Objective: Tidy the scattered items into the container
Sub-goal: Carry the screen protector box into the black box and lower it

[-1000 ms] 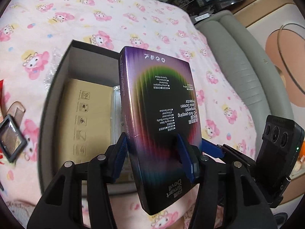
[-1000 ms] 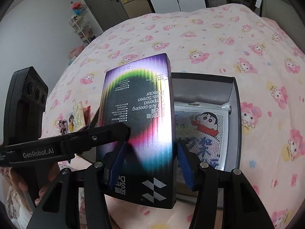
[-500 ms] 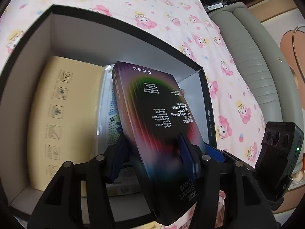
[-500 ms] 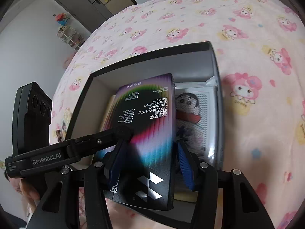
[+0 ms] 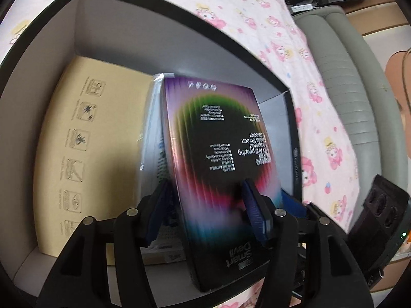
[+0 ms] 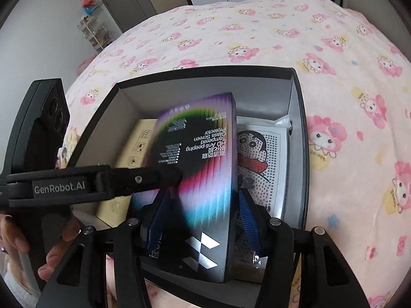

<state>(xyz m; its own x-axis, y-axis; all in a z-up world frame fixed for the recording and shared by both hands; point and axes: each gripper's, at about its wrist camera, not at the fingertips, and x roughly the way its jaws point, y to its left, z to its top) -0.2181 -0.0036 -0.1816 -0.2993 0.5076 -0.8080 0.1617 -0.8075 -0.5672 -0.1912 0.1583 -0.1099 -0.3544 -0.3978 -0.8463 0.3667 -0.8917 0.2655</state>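
Observation:
Both grippers are shut on one rainbow-and-black screen protector box [image 5: 218, 159] [image 6: 203, 169], gripping its near end from opposite sides. My left gripper [image 5: 205, 213] and my right gripper [image 6: 203, 218] hold it tilted, its far end down inside the open black container [image 5: 108, 28] [image 6: 298, 138] on the bed. In the container lie a tan cardboard box [image 5: 97, 143] [image 6: 138, 138] and a cartoon bead kit in clear plastic [image 6: 259, 164], partly hidden under the held box.
The container sits on a pink cartoon-print blanket [image 6: 282, 33] [image 5: 277, 33]. A grey padded bed edge [image 5: 346, 82] runs along the right in the left wrist view. Doors and a shelf rack [image 6: 95, 30] stand beyond the bed.
Both grippers have carried the screen protector box forward and down, from above the container's near edge to inside it, over the bead kit.

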